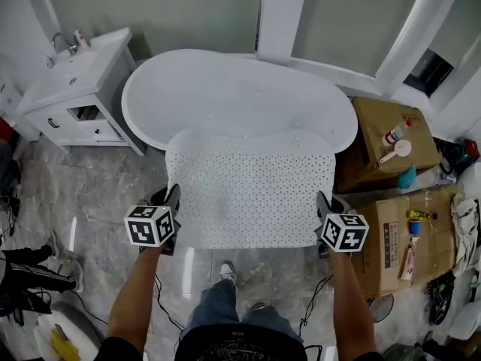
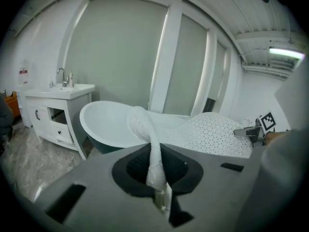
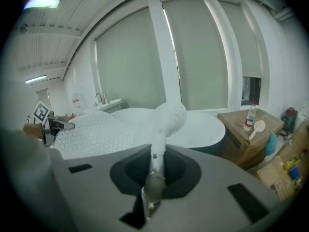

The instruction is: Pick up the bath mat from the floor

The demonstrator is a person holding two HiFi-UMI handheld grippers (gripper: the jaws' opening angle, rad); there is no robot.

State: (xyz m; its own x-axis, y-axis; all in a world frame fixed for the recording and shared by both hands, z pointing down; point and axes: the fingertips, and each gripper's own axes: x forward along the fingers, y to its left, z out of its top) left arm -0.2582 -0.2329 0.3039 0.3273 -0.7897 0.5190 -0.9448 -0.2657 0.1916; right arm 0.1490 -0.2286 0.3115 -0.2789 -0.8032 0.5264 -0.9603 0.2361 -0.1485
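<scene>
The bath mat (image 1: 252, 190) is held spread above the floor (image 1: 113, 194). Its side edges are pinched in the closed jaws of the left gripper (image 1: 172, 196) and the right gripper (image 1: 323, 205), so that sagging is avoided.

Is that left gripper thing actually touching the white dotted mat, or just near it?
Touching. The left gripper view shows the left gripper with its jaws closed on a bunched edge of the bath mat, pinched between them.

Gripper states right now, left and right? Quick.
Left gripper: closed, pinching the left edge of the bath mat.
Right gripper: closed, pinching the right edge of the bath mat.
</scene>
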